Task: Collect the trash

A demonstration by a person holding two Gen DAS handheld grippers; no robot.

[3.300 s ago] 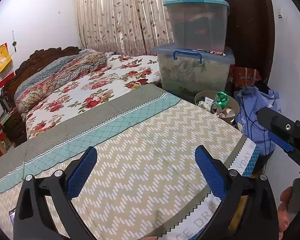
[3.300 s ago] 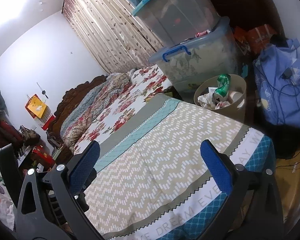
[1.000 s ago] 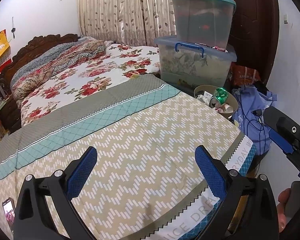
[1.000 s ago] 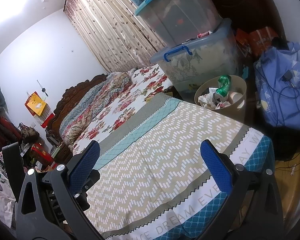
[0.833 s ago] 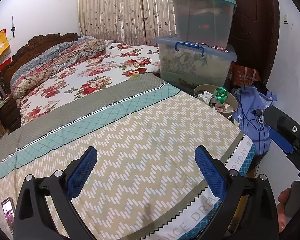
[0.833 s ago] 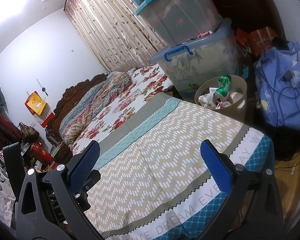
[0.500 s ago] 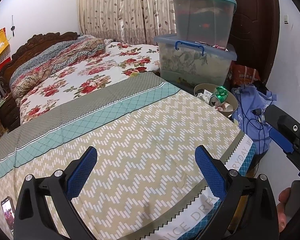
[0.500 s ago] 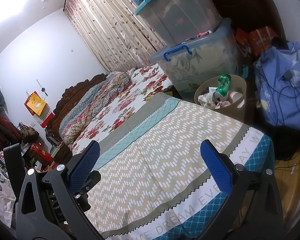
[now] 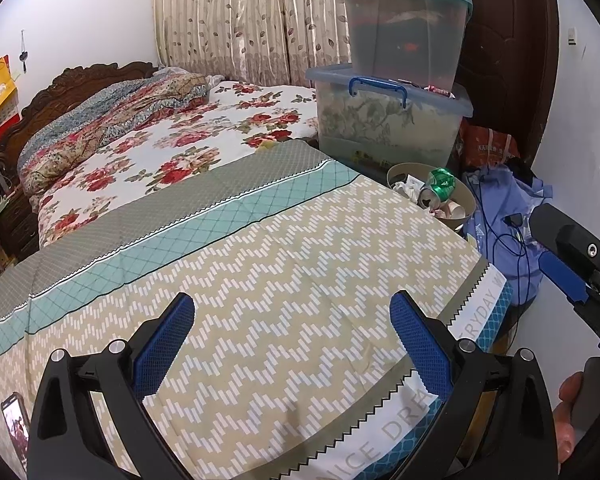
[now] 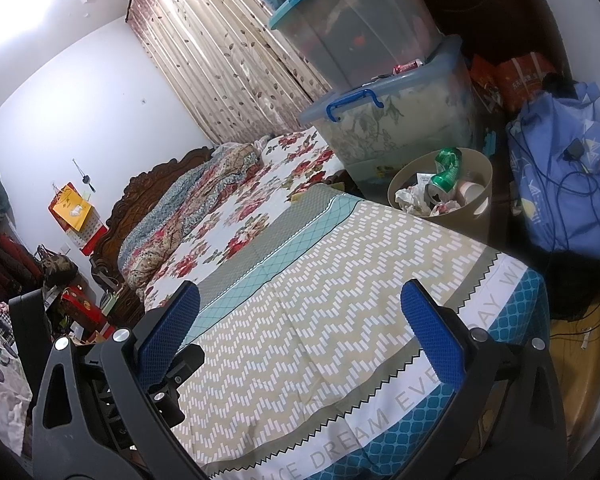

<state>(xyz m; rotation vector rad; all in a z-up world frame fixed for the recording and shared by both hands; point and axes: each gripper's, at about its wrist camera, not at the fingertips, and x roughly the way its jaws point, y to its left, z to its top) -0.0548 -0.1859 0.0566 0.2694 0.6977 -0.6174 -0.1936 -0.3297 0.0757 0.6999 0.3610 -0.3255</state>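
Both tools hang wide apart and empty over the foot of the bed: the left tool with its blue pads spread above the zigzag quilt, the right tool just the same, nothing between its fingers either. From the left wrist view the right tool's black and blue body pokes in at the right edge, with a bit of the person's hand wrapped round its grip. Past the far corner of the quilt sits the tan trash bin, on the floor between the bed and the stacked clear storage tubs. It holds a crushed green can lying on top, crumpled white paper beside it and a paper cup on the other side. A blue cloth bundle with dark cables trailing over it lies just to the right of the bin. Down at the lower left of the quilt a phone lies face up, screen lit.
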